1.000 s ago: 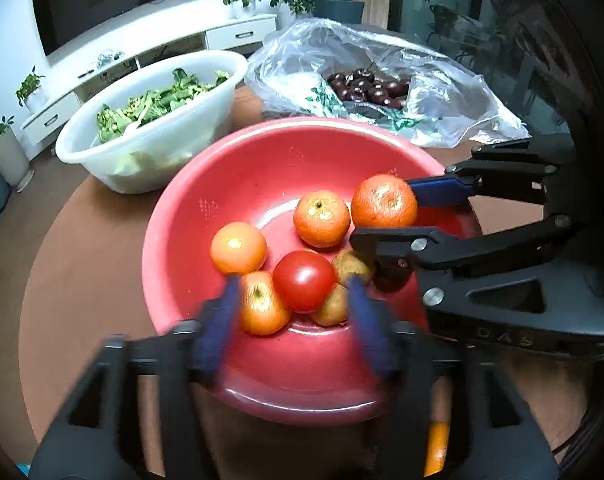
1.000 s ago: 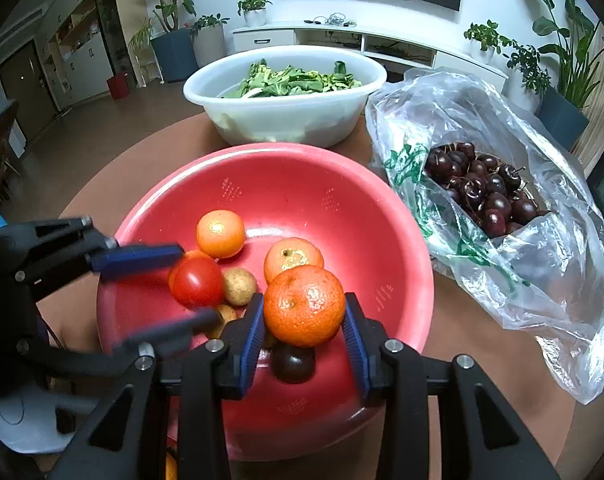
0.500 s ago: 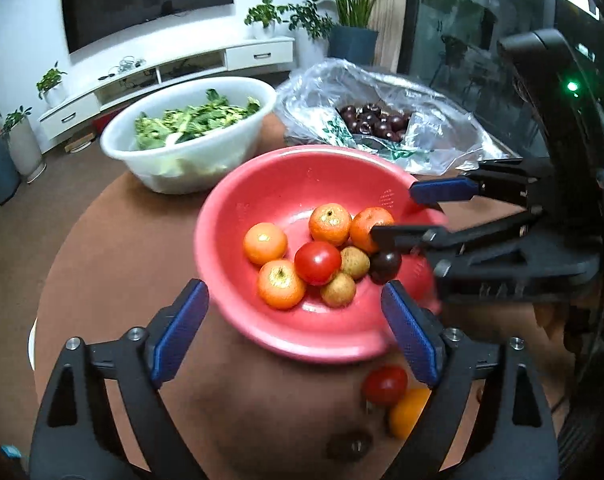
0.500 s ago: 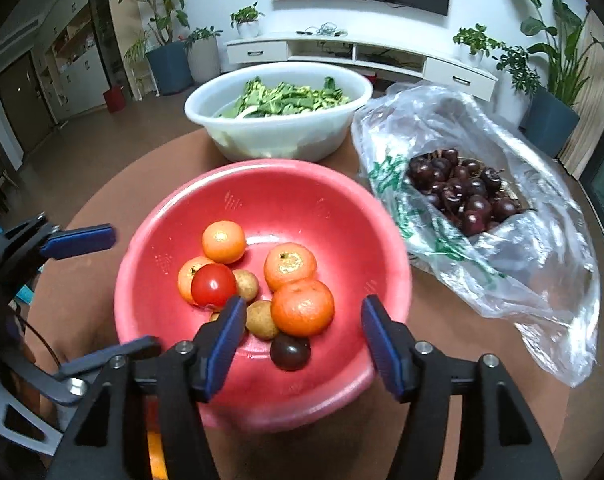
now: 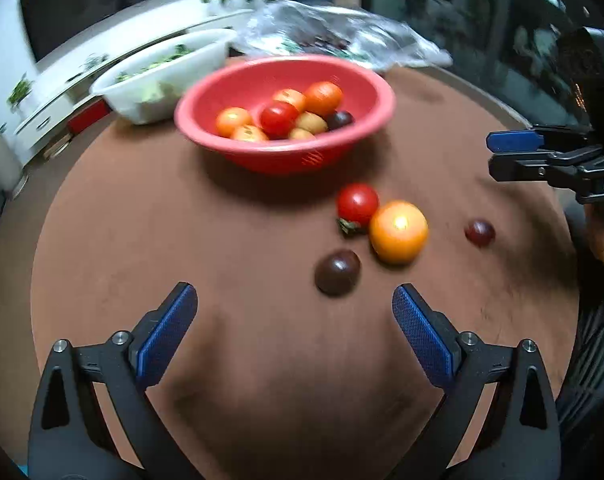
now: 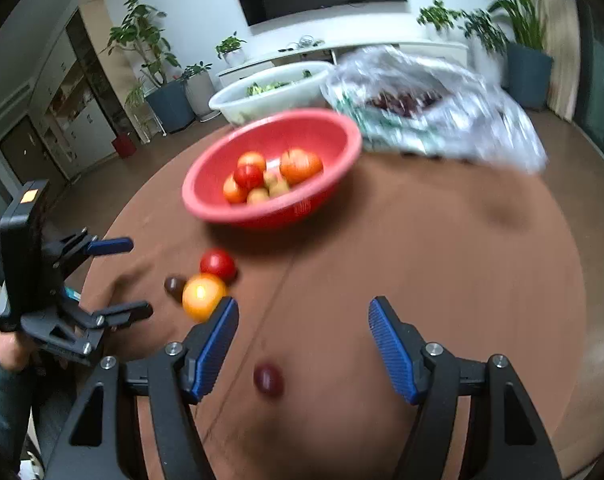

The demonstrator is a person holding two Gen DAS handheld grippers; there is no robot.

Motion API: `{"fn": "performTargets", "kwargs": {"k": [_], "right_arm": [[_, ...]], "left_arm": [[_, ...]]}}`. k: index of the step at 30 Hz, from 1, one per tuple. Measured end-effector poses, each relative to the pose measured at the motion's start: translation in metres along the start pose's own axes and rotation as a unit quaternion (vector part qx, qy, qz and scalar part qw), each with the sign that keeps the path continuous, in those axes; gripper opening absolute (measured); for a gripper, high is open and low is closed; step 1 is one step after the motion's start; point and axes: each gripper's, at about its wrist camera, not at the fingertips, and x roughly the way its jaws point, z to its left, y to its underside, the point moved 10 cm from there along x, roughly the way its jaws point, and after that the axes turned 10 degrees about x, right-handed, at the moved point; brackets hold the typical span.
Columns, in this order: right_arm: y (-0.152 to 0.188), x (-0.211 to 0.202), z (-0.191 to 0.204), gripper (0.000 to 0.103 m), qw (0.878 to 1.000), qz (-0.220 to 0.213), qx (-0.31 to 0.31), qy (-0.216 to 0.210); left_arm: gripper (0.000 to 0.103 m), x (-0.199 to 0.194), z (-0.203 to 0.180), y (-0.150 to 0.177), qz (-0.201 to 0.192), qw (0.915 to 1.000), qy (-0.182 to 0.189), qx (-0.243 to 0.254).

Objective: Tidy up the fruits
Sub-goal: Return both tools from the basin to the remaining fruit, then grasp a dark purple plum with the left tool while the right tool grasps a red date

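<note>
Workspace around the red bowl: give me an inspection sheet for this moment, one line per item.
Surface: round brown table, blurred in both views.
Job's things: red bowl holds oranges, a tomato and small pale fruits; loose on the table are a red tomato, an orange, a dark round fruit and a small dark red fruit.
Clutter: white bowl of greens; plastic bag of dark cherries.
Grippers: left gripper and right gripper both open and empty, jaws just been opening.
Cables: nothing seen.
Surroundings: wall television, white cabinet, potted plants.
</note>
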Motion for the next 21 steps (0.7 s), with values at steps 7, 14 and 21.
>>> {"fn": "performTargets", "kwargs": {"k": [7, 14, 21], "right_arm": [[0.025, -0.004, 0.006, 0.071, 1.000, 0.009, -0.011, -0.002], [0.028, -0.002, 0.002, 0.070, 1.000, 0.013, -0.011, 0.004], [0.032, 0.005, 0.001, 0.064, 1.000, 0.026, -0.012, 0.000]], "left_arm": [[0.099, 0.019, -0.024, -0.001, 0.025, 0.9960, 0.015, 0.084], [0.081, 0.038, -0.010, -0.005, 0.042, 0.9956, 0.060, 0.058], [0.048, 0.045, -0.008, -0.014, 0.046, 0.9936, 0.082, 0.064]]}}
